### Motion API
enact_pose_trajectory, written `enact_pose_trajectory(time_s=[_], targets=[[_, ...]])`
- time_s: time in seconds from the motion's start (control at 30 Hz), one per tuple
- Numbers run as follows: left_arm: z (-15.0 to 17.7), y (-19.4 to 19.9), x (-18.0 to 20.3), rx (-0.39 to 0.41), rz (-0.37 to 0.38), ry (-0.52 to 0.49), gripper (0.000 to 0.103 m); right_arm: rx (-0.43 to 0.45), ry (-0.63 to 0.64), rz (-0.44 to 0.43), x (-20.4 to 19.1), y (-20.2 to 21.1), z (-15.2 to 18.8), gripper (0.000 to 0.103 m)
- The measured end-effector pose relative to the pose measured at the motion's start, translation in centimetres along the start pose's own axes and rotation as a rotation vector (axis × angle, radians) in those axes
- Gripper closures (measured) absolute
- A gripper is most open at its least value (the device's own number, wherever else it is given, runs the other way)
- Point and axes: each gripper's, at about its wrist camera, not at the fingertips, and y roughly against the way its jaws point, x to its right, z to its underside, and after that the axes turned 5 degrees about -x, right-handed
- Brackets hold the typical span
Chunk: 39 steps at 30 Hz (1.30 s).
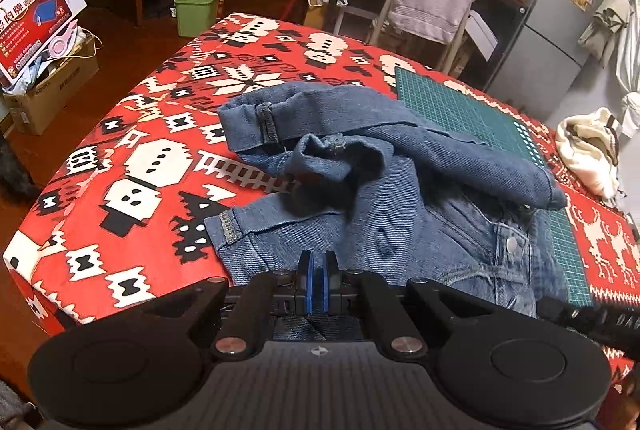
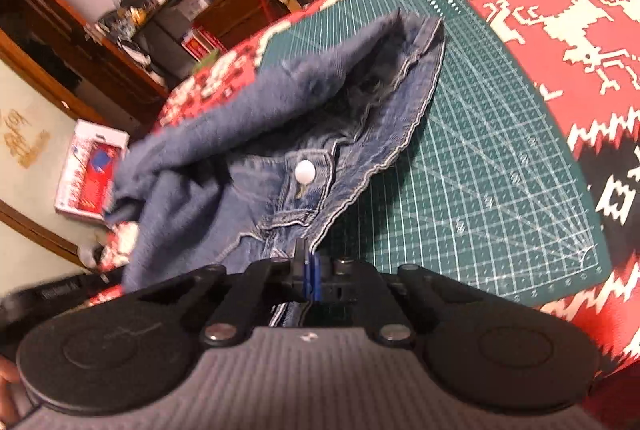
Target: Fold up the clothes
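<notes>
Jacket [image 1: 384, 190] crumpled mid-frame on the red cloth [image 1: 132, 166], partly over the green mat [image 1: 460, 110].
Its near hem is hidden under both tools; the right view is blurred at left. Left gripper [image 1: 319, 270] and right gripper [image 2: 307, 270], low centre of their frames, are each clenched on denim edge.

The left gripper [image 1: 319, 272] is showing black fingers with blue pads [image 1: 307, 282], black linkage arms and two silver screws behind the pads. Below those screws a grey ribbed housing is sitting between two round black discs. The right gripper [image 2: 307, 272] is wearing the same black, blue and grey parts.
</notes>
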Motion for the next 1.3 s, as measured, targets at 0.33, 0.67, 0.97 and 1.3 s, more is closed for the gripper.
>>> enact_pose_trajectory(time_s=[0.33, 0.67, 0.97, 1.3], targets=[[0.0, 2.3, 2.5, 0.038, 0.049, -0.028, 0.095, 0.118, -0.047, 0.012, 2.6, 4.8, -2.8, 0.101], [0.8, 2.6, 5.0, 0.03, 0.111, -0.057, 0.081, 0.159, -0.064, 0.153, 7.0, 6.6, -4.9, 0.099], [1.9, 4.6, 7.8, 0.069, 0.124, -0.148, 0.071, 0.191, 0.058, 0.195, 4.8, 10.9, -1.7, 0.076], [6.7, 9.2, 11.6, 0.174, 0.148, -0.282, 0.06, 0.248, 0.173, 0.141, 1.5, 17.6, 4.4, 0.049]])
